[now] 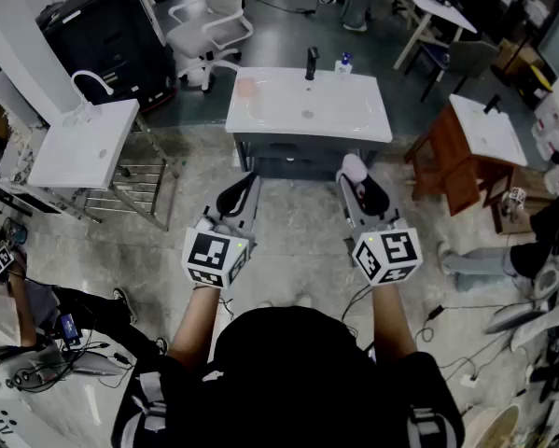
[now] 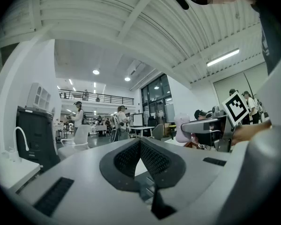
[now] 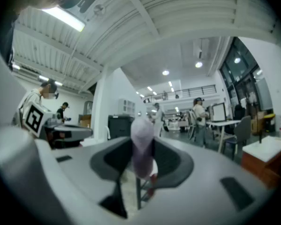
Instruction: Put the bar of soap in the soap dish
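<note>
Grips the bar of soap (image 1: 353, 167) in the right gripper (image 1: 361, 187), spread wide around it, at 1 o'clock, with the left gripper (image 1: 246, 187) pinched shut, empty, at 11. Might drop the slick bar from so shallow a bite, or clip the near edge of the surface (image 1: 354, 124) at 12. Open floor (image 1: 288, 222) between; seemingly the pink soap dish (image 1: 246, 87) toward 11.

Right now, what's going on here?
A person stands before a white sink with a gripper in each hand. The right gripper holds a pale bar of soap level, short of the sink. The left gripper is shut and empty. The soap has not been set down yet.
</note>
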The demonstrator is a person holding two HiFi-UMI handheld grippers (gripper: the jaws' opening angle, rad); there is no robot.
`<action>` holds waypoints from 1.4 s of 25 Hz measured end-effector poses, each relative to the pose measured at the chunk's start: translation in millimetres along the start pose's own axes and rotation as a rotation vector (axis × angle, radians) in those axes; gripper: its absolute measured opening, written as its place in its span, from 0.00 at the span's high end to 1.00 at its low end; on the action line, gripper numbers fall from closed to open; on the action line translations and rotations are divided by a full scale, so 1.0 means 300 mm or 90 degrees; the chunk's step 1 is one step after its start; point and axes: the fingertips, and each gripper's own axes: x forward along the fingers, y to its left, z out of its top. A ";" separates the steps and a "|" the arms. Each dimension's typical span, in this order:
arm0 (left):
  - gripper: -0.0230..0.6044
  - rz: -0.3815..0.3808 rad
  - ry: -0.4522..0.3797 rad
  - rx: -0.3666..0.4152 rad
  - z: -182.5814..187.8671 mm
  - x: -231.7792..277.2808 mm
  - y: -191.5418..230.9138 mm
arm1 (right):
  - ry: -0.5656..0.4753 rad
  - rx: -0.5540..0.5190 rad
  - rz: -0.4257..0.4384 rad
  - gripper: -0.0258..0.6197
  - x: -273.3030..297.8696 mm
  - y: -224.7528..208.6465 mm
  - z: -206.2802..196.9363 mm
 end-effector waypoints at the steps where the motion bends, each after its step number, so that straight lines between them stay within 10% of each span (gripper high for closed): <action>1: 0.93 -0.001 -0.001 0.000 0.001 0.006 -0.005 | -0.001 0.001 0.000 0.71 0.000 -0.006 -0.001; 35: 0.92 0.060 0.055 0.004 -0.136 0.202 -0.106 | 0.013 0.004 0.063 0.71 0.078 -0.233 -0.113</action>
